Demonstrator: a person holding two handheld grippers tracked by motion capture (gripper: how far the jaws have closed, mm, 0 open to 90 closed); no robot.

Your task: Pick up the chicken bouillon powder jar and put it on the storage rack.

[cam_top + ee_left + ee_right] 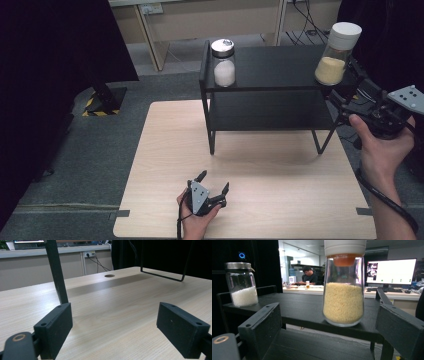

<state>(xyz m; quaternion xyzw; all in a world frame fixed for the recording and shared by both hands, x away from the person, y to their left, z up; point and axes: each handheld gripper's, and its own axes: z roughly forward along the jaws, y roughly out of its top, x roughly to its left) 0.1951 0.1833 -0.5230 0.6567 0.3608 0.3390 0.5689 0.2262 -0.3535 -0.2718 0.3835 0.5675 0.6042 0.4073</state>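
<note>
A black two-tier shelf (pixel 280 62) stands on the far half of the wooden table (pixel 165 150). A glass jar of white granules (pixel 223 62) with a metal lid sits at the left end of its top tier. A taller jar of yellow grains (pixel 337 54) with a white cap stands at the right end. My right gripper (pixel 341 107) is open just off the shelf's right end, a little below that jar. In the right gripper view the yellow jar (pixel 343 290) stands farther off between the open jaws (pixel 328 326), untouched. My left gripper (pixel 214 182) rests open and holds nothing near the table's front edge.
Over the left gripper (pixel 115 327) I see bare tabletop (pixel 112 302), a black shelf leg (pixel 56 272), a wire leg (pixel 162 275) and a round hole (pixel 109 276). The white-granule jar (pixel 242 285) sits at the left. Cables lie behind the shelf (pixel 310 25).
</note>
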